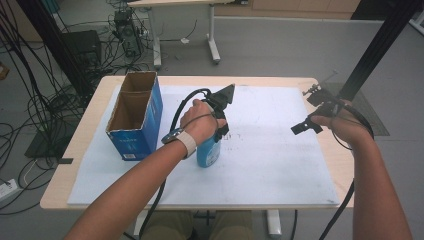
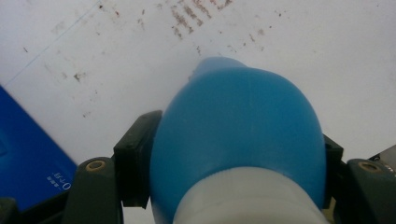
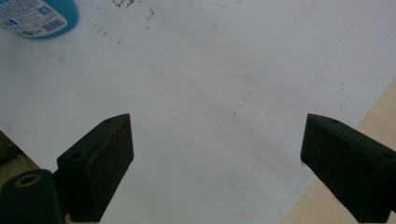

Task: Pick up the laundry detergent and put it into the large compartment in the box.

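A blue plastic bottle (image 1: 207, 152) with a white cap stands upright on the white mat (image 1: 270, 165), just right of the blue box. My left gripper (image 1: 211, 144) comes down over it from above; in the left gripper view both black pads press against the sides of the blue bottle (image 2: 238, 130), so my left gripper (image 2: 233, 158) is shut on it. My right gripper (image 1: 307, 110) hovers over the mat's right edge. In the right gripper view its jaws stand wide apart with nothing between them (image 3: 215, 158), and the bottle's labelled base (image 3: 39, 16) shows at the top left.
An open-topped blue cardboard box (image 1: 135, 117) stands at the left of the mat, close to the bottle; its blue side (image 2: 28, 158) also shows in the left gripper view. The wooden table (image 1: 75, 145) rims the mat. Cables and a second table lie on the floor beyond.
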Available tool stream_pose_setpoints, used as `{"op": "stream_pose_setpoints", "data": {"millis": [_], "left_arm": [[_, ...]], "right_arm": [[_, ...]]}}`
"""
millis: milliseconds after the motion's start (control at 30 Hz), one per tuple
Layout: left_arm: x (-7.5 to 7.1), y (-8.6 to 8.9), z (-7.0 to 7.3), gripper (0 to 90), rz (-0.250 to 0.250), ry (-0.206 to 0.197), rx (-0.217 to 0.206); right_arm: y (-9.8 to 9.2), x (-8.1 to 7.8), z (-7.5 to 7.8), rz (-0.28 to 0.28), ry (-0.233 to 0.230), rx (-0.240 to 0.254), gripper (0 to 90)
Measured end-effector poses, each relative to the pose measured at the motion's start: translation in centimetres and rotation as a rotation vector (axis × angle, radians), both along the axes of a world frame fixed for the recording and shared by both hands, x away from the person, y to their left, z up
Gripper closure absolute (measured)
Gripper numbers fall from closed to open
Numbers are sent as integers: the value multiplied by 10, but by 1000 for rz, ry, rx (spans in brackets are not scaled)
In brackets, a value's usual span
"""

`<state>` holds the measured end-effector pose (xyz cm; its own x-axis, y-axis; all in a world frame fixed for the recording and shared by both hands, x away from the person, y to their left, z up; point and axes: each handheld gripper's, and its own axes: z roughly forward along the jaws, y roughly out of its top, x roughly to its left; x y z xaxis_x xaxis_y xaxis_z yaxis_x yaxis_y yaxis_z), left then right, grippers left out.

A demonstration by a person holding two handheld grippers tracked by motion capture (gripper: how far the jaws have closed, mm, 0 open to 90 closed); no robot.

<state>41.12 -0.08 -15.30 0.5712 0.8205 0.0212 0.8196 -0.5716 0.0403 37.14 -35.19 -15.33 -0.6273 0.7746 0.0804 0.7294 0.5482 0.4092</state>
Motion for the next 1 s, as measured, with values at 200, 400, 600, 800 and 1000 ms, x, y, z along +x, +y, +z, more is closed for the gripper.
{"op": "stream_pose_setpoints", "data": {"millis": [200, 400, 600, 800, 1000], "left_arm": [[4, 2, 0, 379, 0, 18, -7], [5, 0, 0, 383, 9, 23, -3], [6, 0, 0, 385, 6, 27, 0], [5, -2, 0, 385, 17, 27, 6], [6, -1, 0, 386, 13, 29, 3]], "right_arm": [[0, 0, 0, 1, -1, -1, 94], [0, 0, 0, -3, 1, -1, 94], [-1, 0, 0, -1, -1, 1, 94], [-1, 0, -1, -3, 2, 0, 94], [0, 0, 0, -3, 3, 0, 94]]}}
